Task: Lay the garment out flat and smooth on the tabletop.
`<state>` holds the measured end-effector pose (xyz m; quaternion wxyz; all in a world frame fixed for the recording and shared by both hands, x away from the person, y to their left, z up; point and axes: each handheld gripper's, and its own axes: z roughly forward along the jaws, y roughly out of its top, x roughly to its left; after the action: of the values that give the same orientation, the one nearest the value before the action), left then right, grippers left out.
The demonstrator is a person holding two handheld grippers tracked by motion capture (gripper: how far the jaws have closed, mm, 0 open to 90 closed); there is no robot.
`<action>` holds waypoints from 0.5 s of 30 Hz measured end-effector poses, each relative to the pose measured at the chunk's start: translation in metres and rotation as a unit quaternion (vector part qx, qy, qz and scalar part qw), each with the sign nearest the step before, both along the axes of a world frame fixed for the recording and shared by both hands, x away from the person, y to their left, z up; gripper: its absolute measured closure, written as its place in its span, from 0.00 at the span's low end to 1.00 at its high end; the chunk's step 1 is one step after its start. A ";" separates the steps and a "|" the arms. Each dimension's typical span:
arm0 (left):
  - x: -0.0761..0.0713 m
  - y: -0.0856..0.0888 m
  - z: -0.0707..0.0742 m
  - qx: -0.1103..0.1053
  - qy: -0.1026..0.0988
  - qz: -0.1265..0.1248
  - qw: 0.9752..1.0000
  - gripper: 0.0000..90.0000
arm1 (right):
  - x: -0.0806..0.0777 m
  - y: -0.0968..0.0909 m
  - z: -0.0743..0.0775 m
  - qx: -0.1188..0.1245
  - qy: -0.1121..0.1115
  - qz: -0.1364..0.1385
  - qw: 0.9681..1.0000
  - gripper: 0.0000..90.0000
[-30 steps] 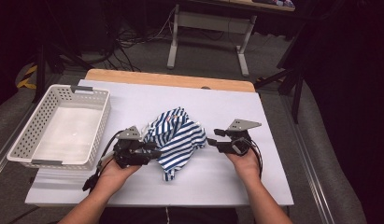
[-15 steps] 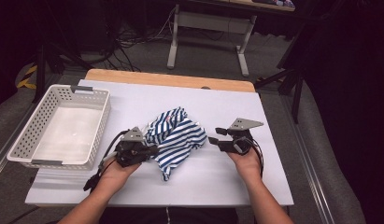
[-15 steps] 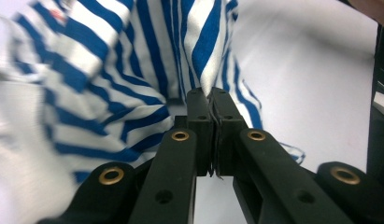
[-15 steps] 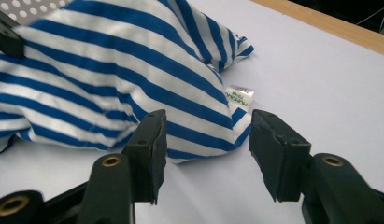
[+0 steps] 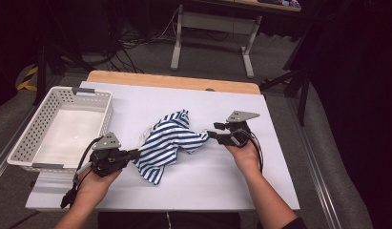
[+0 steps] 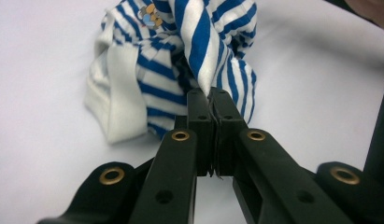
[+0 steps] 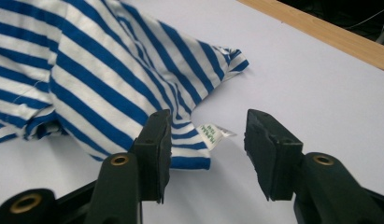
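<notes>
Striped shirt point(image 5: 167, 143) between both tongs, left tongs point(image 6: 210, 100) clamped on its fold, right tongs point(image 7: 206, 135) apart around its hem.

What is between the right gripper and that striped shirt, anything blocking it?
Nothing visible. The right gripper has its jaws apart around a corner of the striped shirt, with its small label lying in the gap; they have just been closing. The left gripper is shut on the cloth.

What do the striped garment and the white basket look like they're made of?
Striped garment: soft knit fabric, likely cotton jersey, matte; it bunches in limp folds and carries a sewn care tag. White basket: rigid moulded plastic by its look, smooth with a slight sheen, walls pierced by regular holes.
</notes>
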<state>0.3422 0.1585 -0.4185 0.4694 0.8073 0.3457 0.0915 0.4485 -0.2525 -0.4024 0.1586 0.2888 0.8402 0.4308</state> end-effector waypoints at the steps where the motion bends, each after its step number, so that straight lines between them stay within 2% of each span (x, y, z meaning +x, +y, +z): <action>1: -0.001 0.002 -0.001 0.002 0.002 0.003 1.000 0.98 | 0.002 0.002 0.000 0.001 -0.002 0.003 1.000 0.58; 6: -0.003 0.006 -0.006 -0.001 0.014 0.005 1.000 0.98 | 0.012 0.013 -0.004 -0.002 -0.001 0.015 1.000 0.60; 10: -0.003 0.003 -0.008 0.005 0.016 -0.001 1.000 0.98 | 0.027 0.019 -0.014 -0.007 0.036 0.022 0.999 0.57; 15: 0.000 0.004 -0.011 0.005 0.020 -0.002 1.000 0.98 | 0.033 0.021 -0.025 -0.011 0.066 0.021 0.998 0.52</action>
<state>0.3423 0.1620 -0.4294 0.4588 0.8118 0.3531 0.0762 0.4819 -0.2315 -0.4277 0.0970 0.2969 0.8592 0.4052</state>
